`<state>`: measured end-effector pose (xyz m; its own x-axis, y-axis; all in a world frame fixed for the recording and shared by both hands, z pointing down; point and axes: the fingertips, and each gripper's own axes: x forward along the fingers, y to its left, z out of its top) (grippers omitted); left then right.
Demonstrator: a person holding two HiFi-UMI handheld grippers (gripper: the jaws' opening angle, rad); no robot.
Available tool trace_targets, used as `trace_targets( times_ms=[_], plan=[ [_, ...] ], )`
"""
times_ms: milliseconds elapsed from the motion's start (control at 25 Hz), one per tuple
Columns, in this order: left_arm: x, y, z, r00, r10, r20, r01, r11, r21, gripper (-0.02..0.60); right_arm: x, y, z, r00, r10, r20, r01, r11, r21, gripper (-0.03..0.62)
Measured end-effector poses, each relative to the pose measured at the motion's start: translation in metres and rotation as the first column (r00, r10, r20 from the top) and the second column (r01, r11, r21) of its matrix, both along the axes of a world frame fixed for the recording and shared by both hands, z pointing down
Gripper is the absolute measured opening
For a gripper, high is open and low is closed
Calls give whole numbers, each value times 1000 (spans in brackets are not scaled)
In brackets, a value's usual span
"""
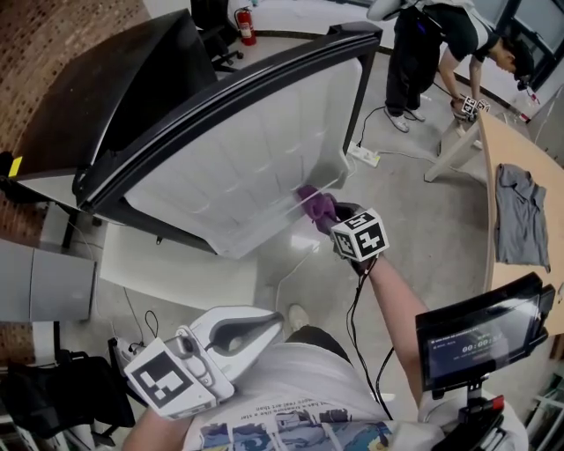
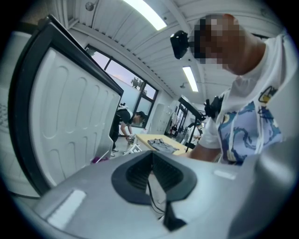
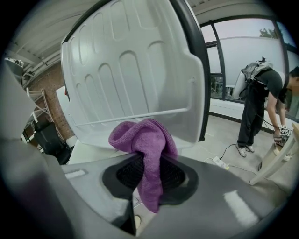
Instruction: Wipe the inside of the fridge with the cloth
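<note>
Currently, the right gripper (image 3: 149,170) is gripping a purple cloth (image 3: 142,140). Its fingers (image 3: 125,173) are clamping on the middle of the fabric. A bunched fold is standing up above the fingers and a loose tail is hanging down below them.

The fridge door (image 1: 238,167) is standing open, with its ribbed white inner lining facing the person. In the head view the cloth is sitting at the lower right corner of that lining, by the thin rail that is running across the door's bottom shelf. Whether the cloth is actually touching the lining cannot be confirmed from any view.

The left gripper (image 1: 264,324) is being held low, close to the person's body and well apart from the door. Its fingers (image 2: 138,173) are closing flat against each other and are holding nothing.

Beyond the door, a white power strip (image 1: 364,156) is lying on the grey floor (image 1: 414,229). A second person (image 1: 423,44) is bending over at the end of a tan worktop (image 1: 493,150), on which a grey shirt (image 1: 520,216) is lying. A red fire extinguisher (image 1: 244,25) is standing at the far wall. A dark screen (image 1: 480,330) is sitting at the lower right of the head view.
</note>
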<state>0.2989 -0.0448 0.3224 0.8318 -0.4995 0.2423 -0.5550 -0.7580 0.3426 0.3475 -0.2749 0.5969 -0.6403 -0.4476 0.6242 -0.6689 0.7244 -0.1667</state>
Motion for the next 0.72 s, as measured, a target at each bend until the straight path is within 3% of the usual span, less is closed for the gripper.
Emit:
trace_targets(
  times_ms=[720],
  plan=[
    [5, -17, 4, 998, 59, -15, -59, 998, -9, 5, 67, -35, 0, 985, 170, -23, -170, 985, 18, 80]
  ],
)
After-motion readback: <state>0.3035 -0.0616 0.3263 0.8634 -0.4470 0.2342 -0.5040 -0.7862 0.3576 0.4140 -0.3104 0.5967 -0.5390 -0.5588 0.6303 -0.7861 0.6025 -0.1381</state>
